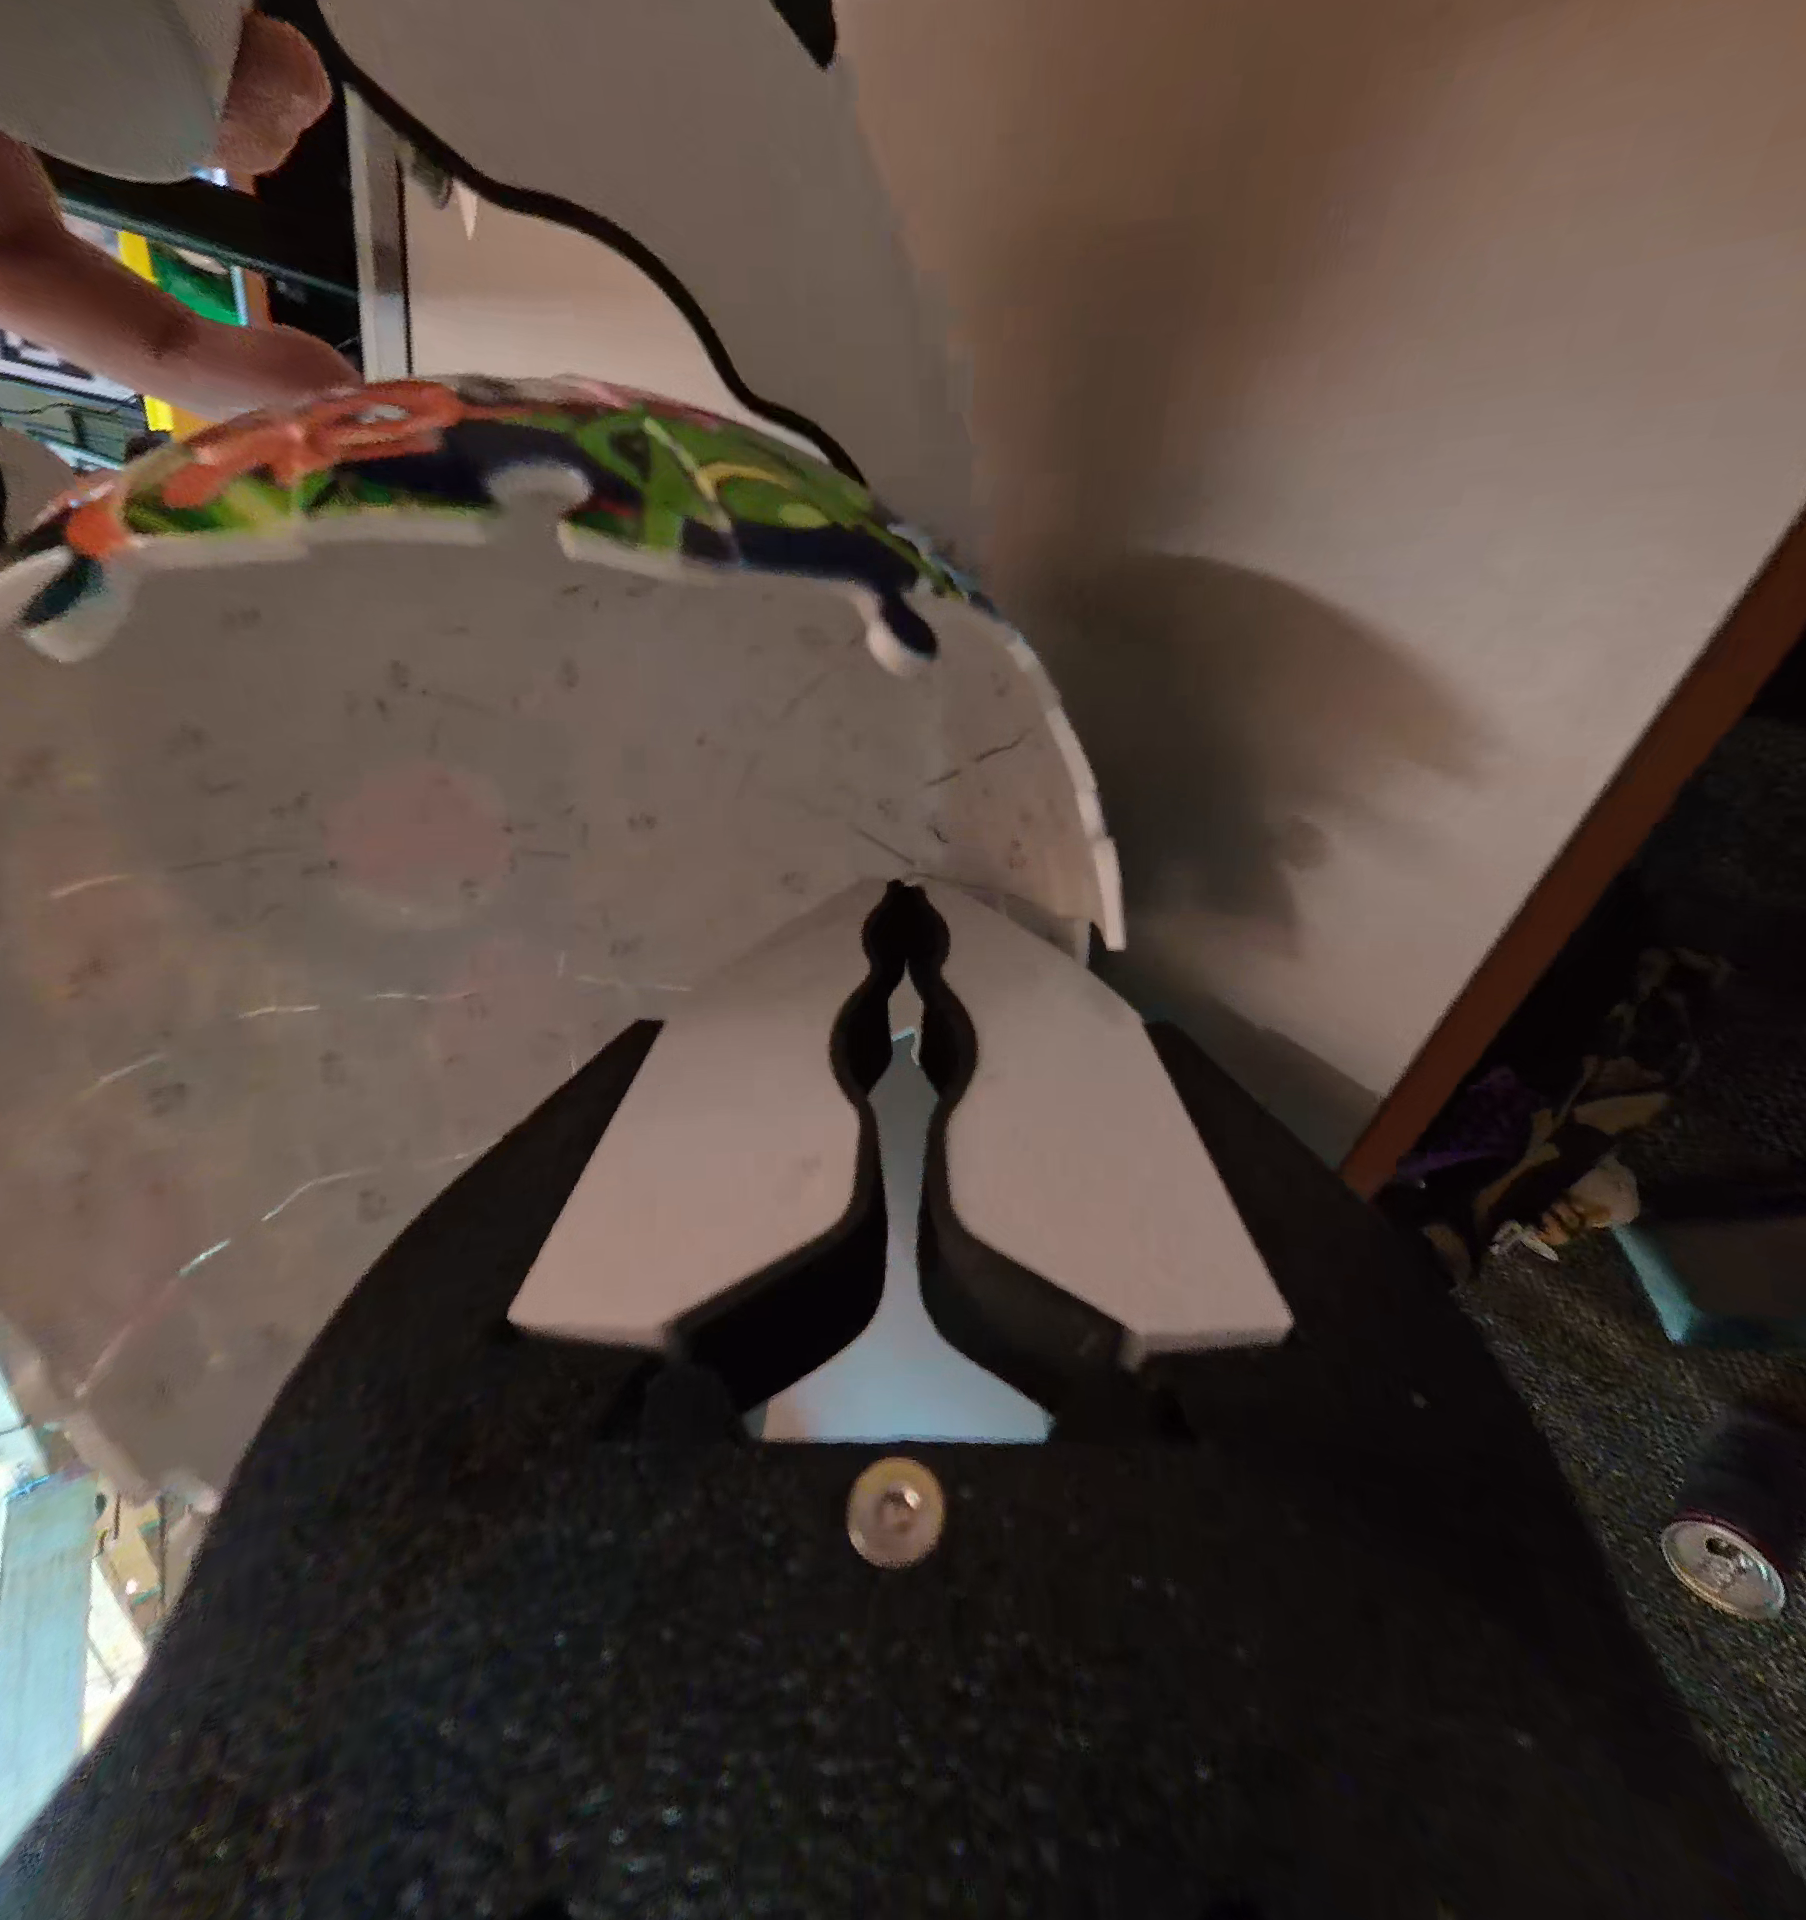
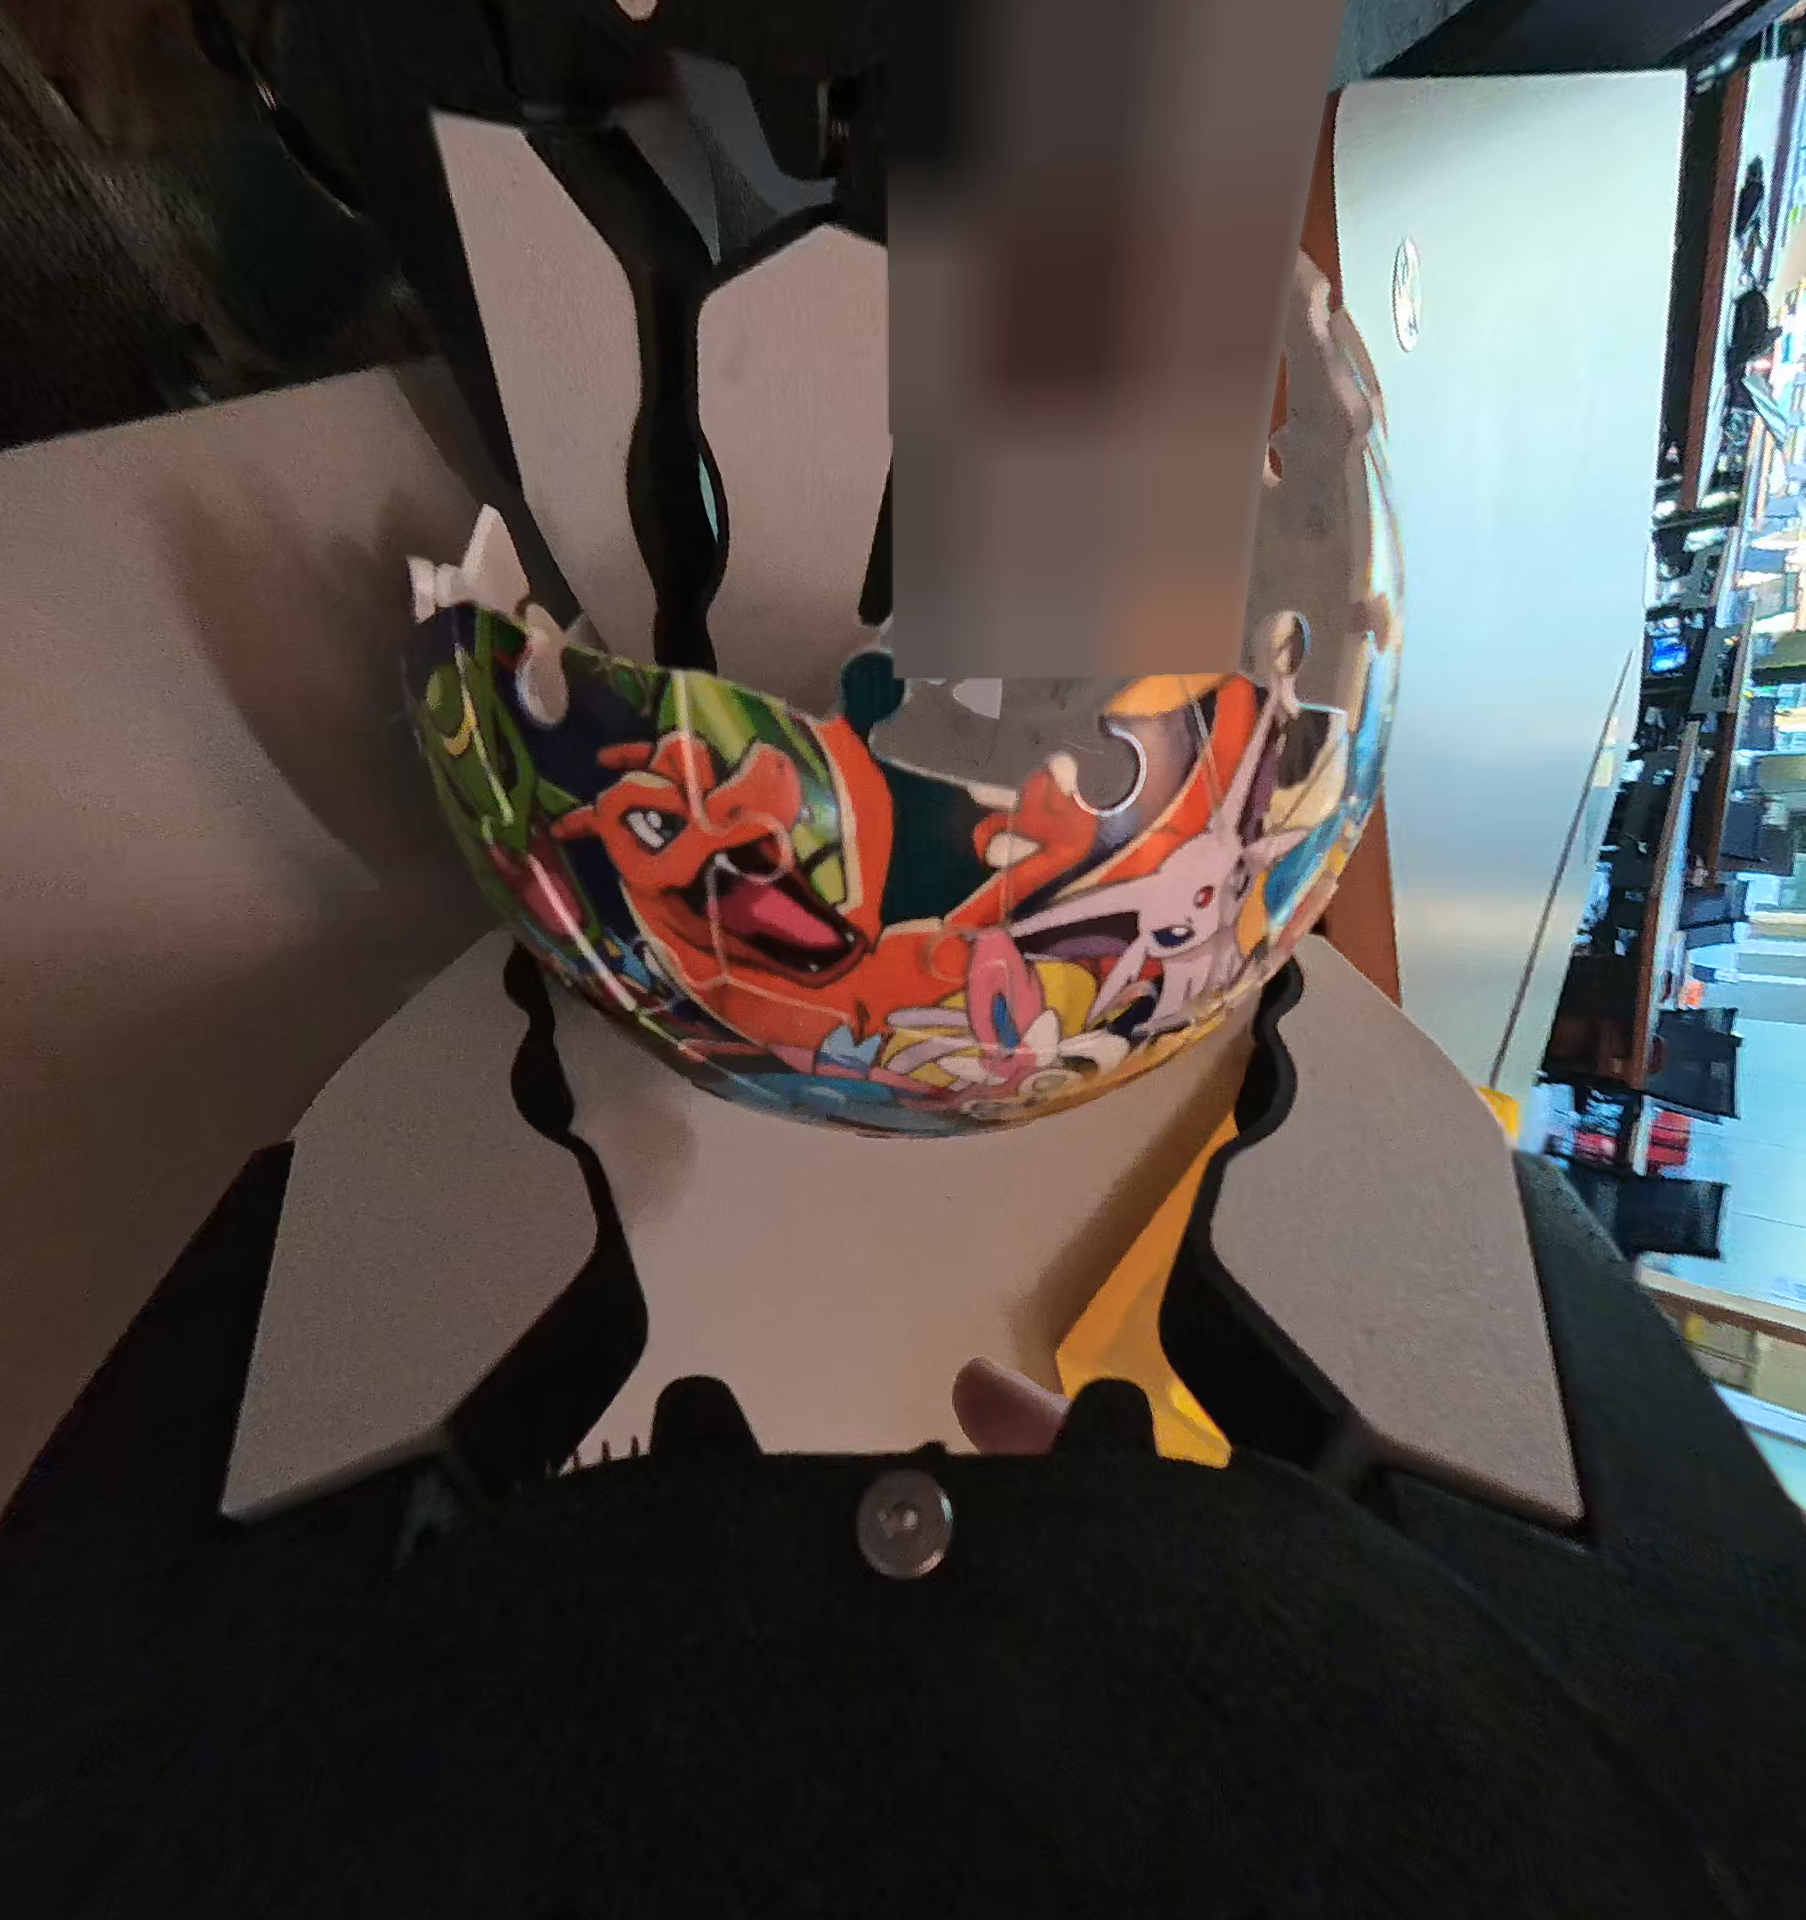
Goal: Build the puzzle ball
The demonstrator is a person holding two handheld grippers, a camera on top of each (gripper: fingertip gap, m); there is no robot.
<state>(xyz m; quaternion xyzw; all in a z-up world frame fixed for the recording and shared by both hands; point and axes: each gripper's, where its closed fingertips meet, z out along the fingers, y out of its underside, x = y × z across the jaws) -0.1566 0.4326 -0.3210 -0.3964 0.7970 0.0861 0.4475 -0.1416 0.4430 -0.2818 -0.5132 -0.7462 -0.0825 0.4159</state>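
A half-built puzzle ball (image 2: 878, 894), a curved bowl of joined pieces printed with bright cartoon creatures, sits between the spread fingers of the right gripper (image 2: 904, 997). Its rounded outside faces that gripper's camera, and each finger touches a lower flank of the bowl, so the jaws stand wide and cradle it. In the left wrist view the same ball (image 1: 411, 831) shows its plain grey inside, with a notched rim of tabs and sockets along the top. The left gripper (image 1: 904, 904) has its fingertips pressed together on the rim at the bowl's edge, pinching it just ahead of the jaws. Beyond the ball, a pale wall (image 1: 1398, 364) stands behind the left jaws. Below and to their right, a drinks can (image 1: 1722, 1579) lies on dark carpet (image 1: 1657, 1403).
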